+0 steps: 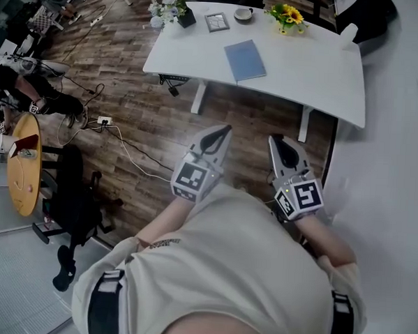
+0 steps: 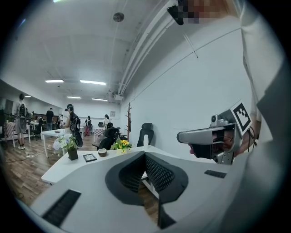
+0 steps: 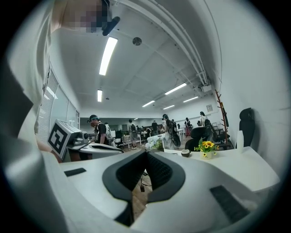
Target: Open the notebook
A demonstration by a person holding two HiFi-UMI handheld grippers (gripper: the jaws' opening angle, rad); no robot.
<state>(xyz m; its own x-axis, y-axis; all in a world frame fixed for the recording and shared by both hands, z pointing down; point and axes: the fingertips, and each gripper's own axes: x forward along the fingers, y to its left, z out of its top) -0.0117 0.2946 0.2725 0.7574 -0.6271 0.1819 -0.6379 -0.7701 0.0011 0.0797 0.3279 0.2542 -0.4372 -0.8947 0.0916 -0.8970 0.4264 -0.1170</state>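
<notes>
Head view: the notebook (image 1: 244, 60) lies closed, blue cover up, flat on the white desk (image 1: 319, 74) at the far side of the scene, a little left of the desk's middle and close to its near edge. Nothing touches it. Along the desk's far edge stand 4 small things: a dark vase of white flowers (image 1: 171, 13) at the left corner, a small picture frame (image 1: 217, 21) beside it, a bowl (image 1: 243, 15), and a pot of yellow flowers (image 1: 289, 17) further right.

Both tools hang over the wood floor (image 1: 142, 117) on the near side of the desk, well apart from the notebook. The left gripper (image 1: 226, 130) points toward the desk with its jaws pressed together and nothing between them. The right gripper (image 1: 275, 140) sits just beside it, jaws likewise pressed together and empty.

In the left gripper view the 2 black pads (image 2: 157, 173) meet at their tips; past them show the desk's far edge, the frame (image 2: 89, 157), the bowl (image 2: 102, 152) and the yellow flowers (image 2: 121, 145), but the notebook cannot be seen there. The right gripper view shows its own pads (image 3: 159, 170) meeting, with the yellow flowers (image 3: 207, 146) and bowl (image 3: 185, 153) beyond.

To the near left stand a black chair (image 1: 71, 190) and a round wooden table (image 1: 24, 163).
</notes>
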